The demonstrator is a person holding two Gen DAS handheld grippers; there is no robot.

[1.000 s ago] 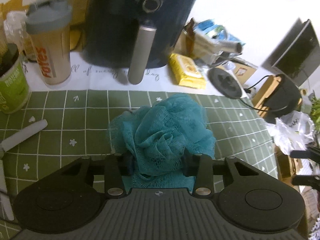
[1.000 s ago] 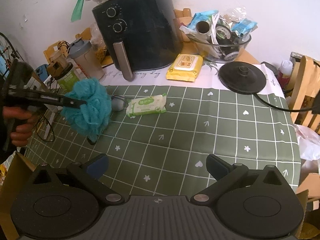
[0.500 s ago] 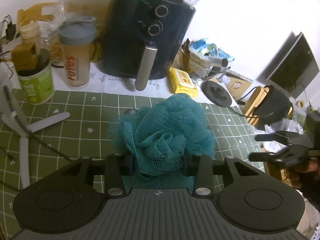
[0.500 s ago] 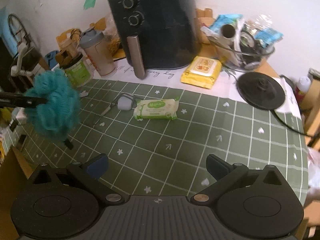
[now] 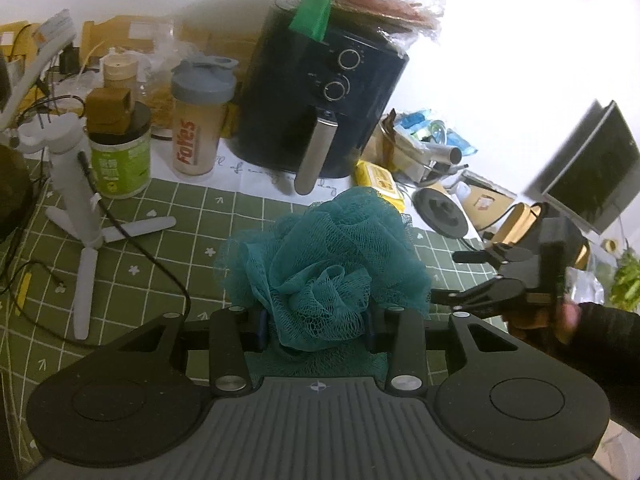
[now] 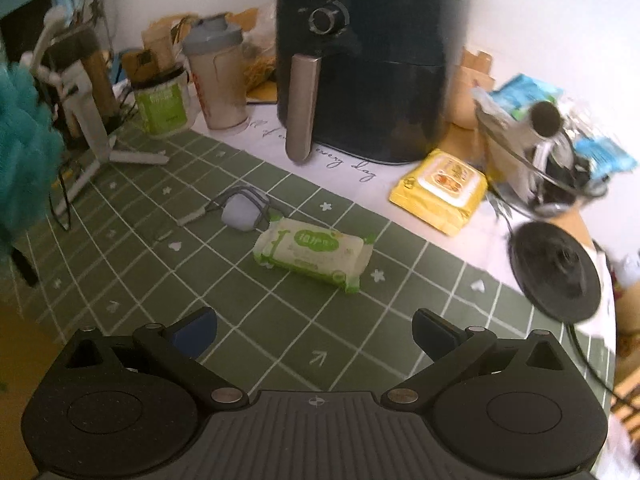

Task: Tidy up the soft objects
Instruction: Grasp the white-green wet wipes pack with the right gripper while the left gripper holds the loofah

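Note:
My left gripper (image 5: 316, 330) is shut on a teal mesh bath pouf (image 5: 332, 264), lifted above the green grid tablecloth (image 5: 180, 240). The same bath pouf (image 6: 24, 152) shows at the left edge of the right wrist view. My right gripper (image 6: 314, 330) is open and empty above the cloth, just short of a green-and-white wet-wipes pack (image 6: 314, 254). In the left wrist view the right gripper (image 5: 460, 276) shows open at the right, held by a hand in a dark sleeve. A small grey pouch with cords (image 6: 242, 210) lies beside the wipes pack. A yellow wipes pack (image 6: 442, 188) lies near the air fryer.
A black air fryer (image 6: 368, 60) stands at the back. A shaker bottle (image 6: 218, 76), a green tub (image 6: 162, 104) and a white tripod stand (image 5: 80, 200) with a cable crowd the left. A glass bowl of clutter (image 6: 548, 152) and a black kettle base (image 6: 554, 270) sit right.
My left gripper rose and drew back with the pouf. My right gripper dropped, rolled and came closer to the green wipes pack, and now shows in the left wrist view.

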